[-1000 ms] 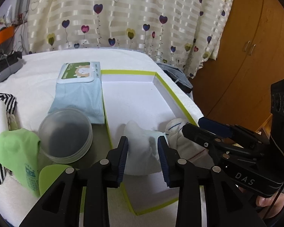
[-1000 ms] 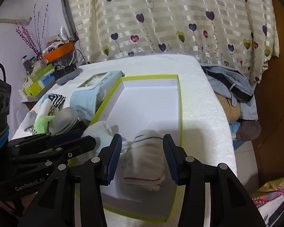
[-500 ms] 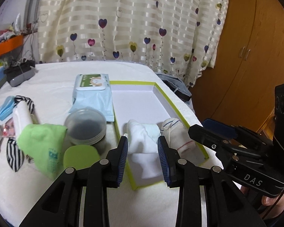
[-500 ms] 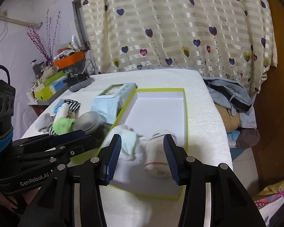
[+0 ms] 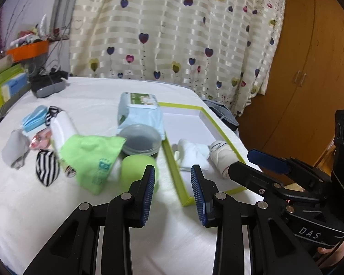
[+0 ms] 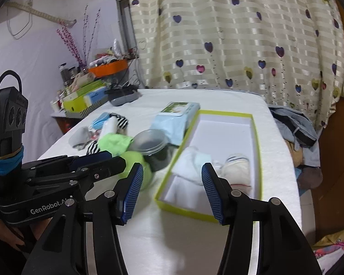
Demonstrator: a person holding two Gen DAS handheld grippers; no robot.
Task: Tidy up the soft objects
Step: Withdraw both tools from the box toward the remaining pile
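Observation:
A shallow white box with a green rim (image 5: 227,137) (image 6: 256,137) lies on the white table. In its near end lie a white sock (image 5: 192,153) (image 6: 190,162) and a rolled cream sock (image 5: 222,158) (image 6: 238,169). Left of the box lie a green sock (image 5: 91,155) (image 6: 114,143), a black-and-white striped sock (image 5: 45,169), a grey sock (image 5: 16,149) and a blue face mask (image 5: 33,118). My left gripper (image 5: 173,192) is open and empty, held back above the table before the box. My right gripper (image 6: 172,192) is open and empty, back from the box's near edge.
A wet-wipes pack (image 5: 140,112) and a round lidded tub (image 5: 141,139) stand beside the box's left rim, with a green round thing (image 5: 135,171) in front. A dark case (image 5: 47,84) lies at the far left. Curtain behind, wardrobe (image 5: 309,68) at right.
Both grippers have pulled back and up from the box, leaving the two socks lying in it. The left view has swung left, showing more of the pile.

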